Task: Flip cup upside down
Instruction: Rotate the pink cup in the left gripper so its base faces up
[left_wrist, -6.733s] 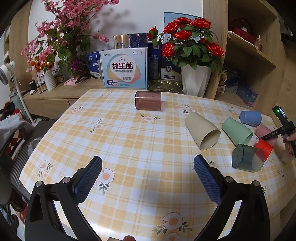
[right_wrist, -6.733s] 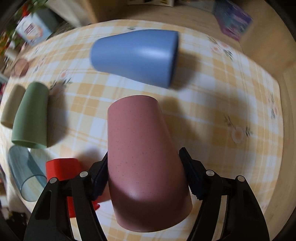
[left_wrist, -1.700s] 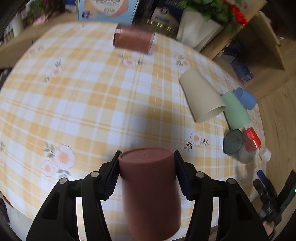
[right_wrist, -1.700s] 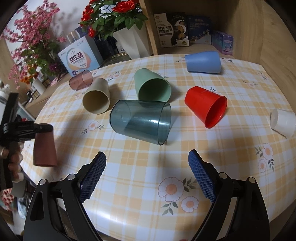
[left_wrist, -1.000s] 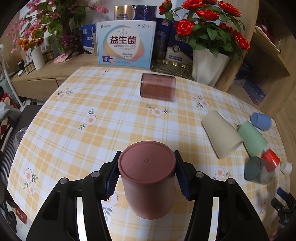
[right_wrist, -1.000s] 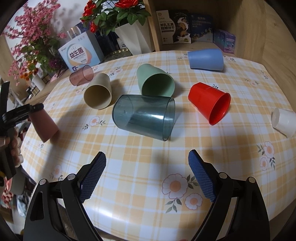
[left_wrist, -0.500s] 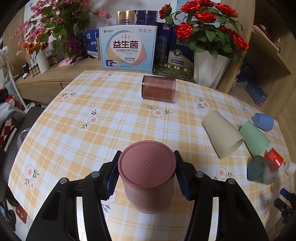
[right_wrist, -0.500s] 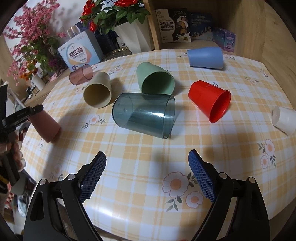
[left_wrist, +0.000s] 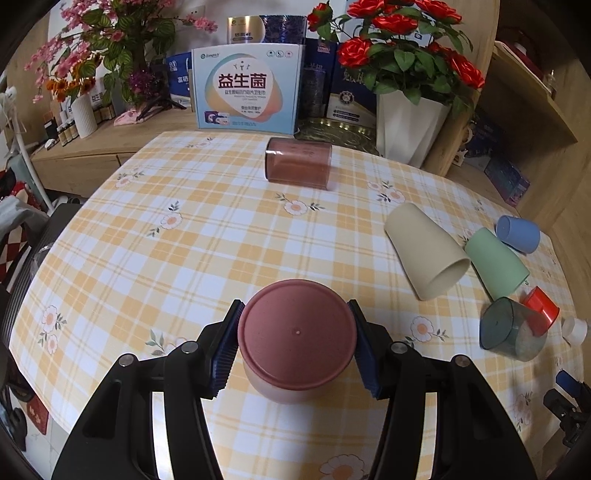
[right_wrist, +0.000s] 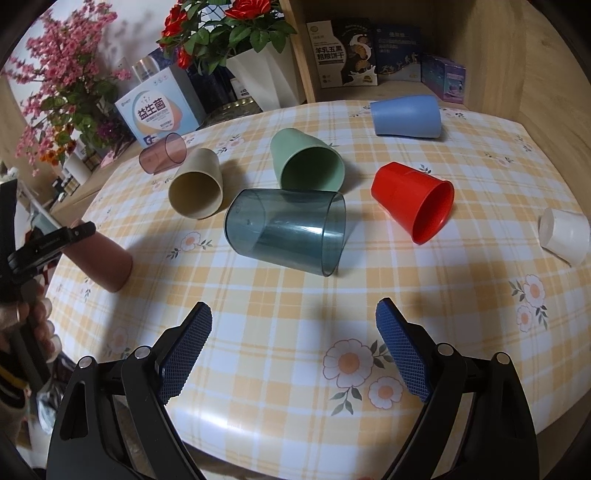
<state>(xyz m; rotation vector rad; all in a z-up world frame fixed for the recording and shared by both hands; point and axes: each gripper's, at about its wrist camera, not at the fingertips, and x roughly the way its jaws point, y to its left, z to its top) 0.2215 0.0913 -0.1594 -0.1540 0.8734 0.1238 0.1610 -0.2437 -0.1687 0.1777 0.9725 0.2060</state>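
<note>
Since half a second ago the pink cup (left_wrist: 297, 334), clamped base-up in my left gripper (left_wrist: 295, 345) at lower centre, has tipped lower, its rim hidden, while my right gripper (right_wrist: 293, 341) gapes wide, empty.

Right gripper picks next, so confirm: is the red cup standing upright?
No, the red cup lies on its side on the table, mouth facing the camera.

1. White-blue box (left_wrist: 246, 95) behind the worktop: "益生菌", large dark characters; smaller print under it unreadable.
2. Dark box (right_wrist: 348, 54) on the shelf: "羊乳五黑粗粮饼干".
3. Other boxes: text too small to read.
</note>
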